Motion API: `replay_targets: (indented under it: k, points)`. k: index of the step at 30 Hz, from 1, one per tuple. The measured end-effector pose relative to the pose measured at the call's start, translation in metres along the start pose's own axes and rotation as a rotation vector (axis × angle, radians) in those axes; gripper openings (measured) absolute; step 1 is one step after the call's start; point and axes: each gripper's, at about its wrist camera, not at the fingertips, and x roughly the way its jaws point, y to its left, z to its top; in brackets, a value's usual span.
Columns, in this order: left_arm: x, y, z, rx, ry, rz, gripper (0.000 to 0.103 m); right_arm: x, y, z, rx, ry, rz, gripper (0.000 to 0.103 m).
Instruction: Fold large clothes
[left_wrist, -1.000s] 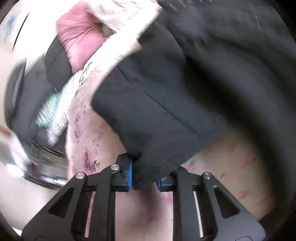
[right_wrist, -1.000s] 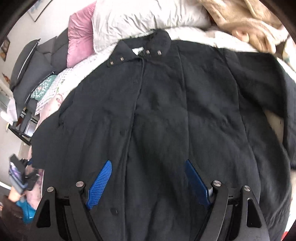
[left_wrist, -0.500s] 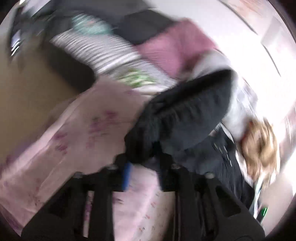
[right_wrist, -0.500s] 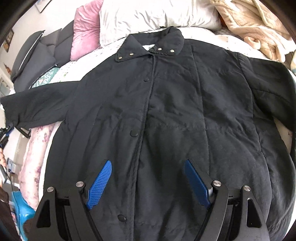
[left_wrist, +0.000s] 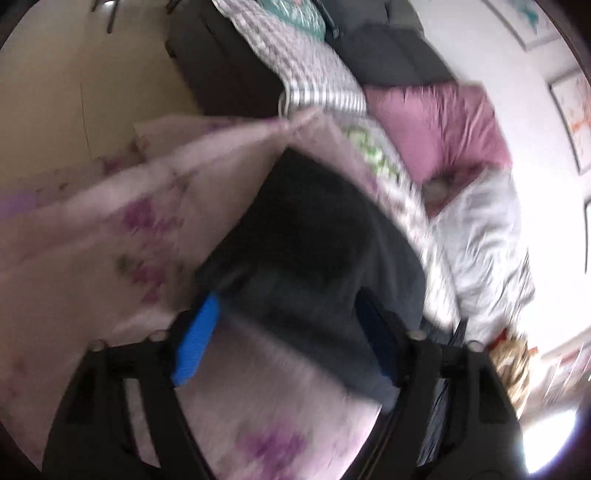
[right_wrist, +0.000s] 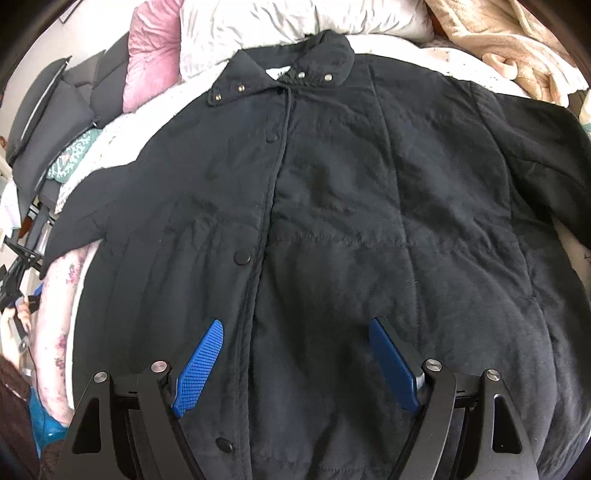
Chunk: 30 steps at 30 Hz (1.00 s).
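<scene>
A large black coat (right_wrist: 351, 221) lies face up on the bed, collar toward the pillows, front snapped shut. My right gripper (right_wrist: 295, 354) is open and empty, hovering over the coat's lower front. In the blurred left wrist view, my left gripper (left_wrist: 291, 332) has its blue fingers (left_wrist: 195, 339) spread wide, and the coat's left sleeve cuff (left_wrist: 306, 266) lies loose between them on the floral sheet (left_wrist: 110, 258). That sleeve (right_wrist: 92, 206) shows in the right wrist view at the coat's left edge.
Pink pillow (right_wrist: 151, 62) and grey pillow (right_wrist: 295, 18) lie at the bed's head. A beige blanket (right_wrist: 509, 48) is bunched at the far right. A dark chair (right_wrist: 48, 122) with clutter stands left of the bed.
My left gripper has opened and let go of the sleeve cuff after pulling the sleeve out to the side. The right gripper has stayed open and moved closer over the coat.
</scene>
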Motion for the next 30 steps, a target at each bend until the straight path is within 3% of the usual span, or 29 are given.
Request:
replay_targets:
  k: [1,3,6,7,9,11,12,14,16,17,20,24,30]
  points:
    - [-0.002,-0.002,0.001,-0.012,-0.02,-0.009,0.032,0.002,0.001,0.001,-0.003,0.001,-0.007,0.083]
    - [-0.008,-0.012,0.006,-0.003,-0.064,-0.024,0.01,0.005,0.001,0.002,-0.008,0.0,-0.02,0.083]
    - [-0.041,-0.034,0.009,0.072,-0.214,-0.135,0.009,0.007,-0.001,0.002,0.001,-0.004,-0.024,0.083]
    - [-0.051,-0.038,0.007,0.095,-0.269,-0.14,0.009,0.007,-0.002,0.002,0.004,-0.005,-0.024,0.083]
    - [-0.04,-0.037,0.008,0.138,-0.281,0.0,0.009,0.005,-0.004,0.003,0.005,-0.015,-0.03,0.083]
    - [-0.01,-0.03,0.008,0.154,-0.169,0.19,0.014,0.001,-0.004,0.003,0.0,-0.035,-0.054,0.083]
    - [0.001,-0.026,0.005,0.147,-0.115,0.253,0.023,-0.002,-0.006,0.002,-0.005,-0.053,-0.074,0.083]
    - [-0.003,-0.021,-0.004,0.13,-0.113,0.294,0.034,-0.009,-0.007,0.001,-0.023,-0.089,-0.122,0.083]
    - [-0.016,-0.034,-0.014,0.204,-0.136,0.334,0.082,-0.017,-0.012,0.0,-0.032,-0.11,-0.16,0.083]
    - [-0.021,-0.04,-0.019,0.241,-0.137,0.347,0.088,-0.021,-0.016,0.0,-0.025,-0.119,-0.176,0.083]
    - [-0.036,-0.067,-0.043,0.361,-0.12,0.371,0.09,-0.035,-0.03,-0.002,0.0,-0.148,-0.214,0.083]
    - [-0.055,-0.088,-0.079,0.428,-0.044,0.4,0.097,-0.058,-0.054,-0.006,0.025,-0.2,-0.312,0.083]
    - [-0.08,-0.136,-0.157,0.543,0.024,0.328,0.102,-0.103,-0.111,-0.019,0.111,-0.282,-0.513,0.083]
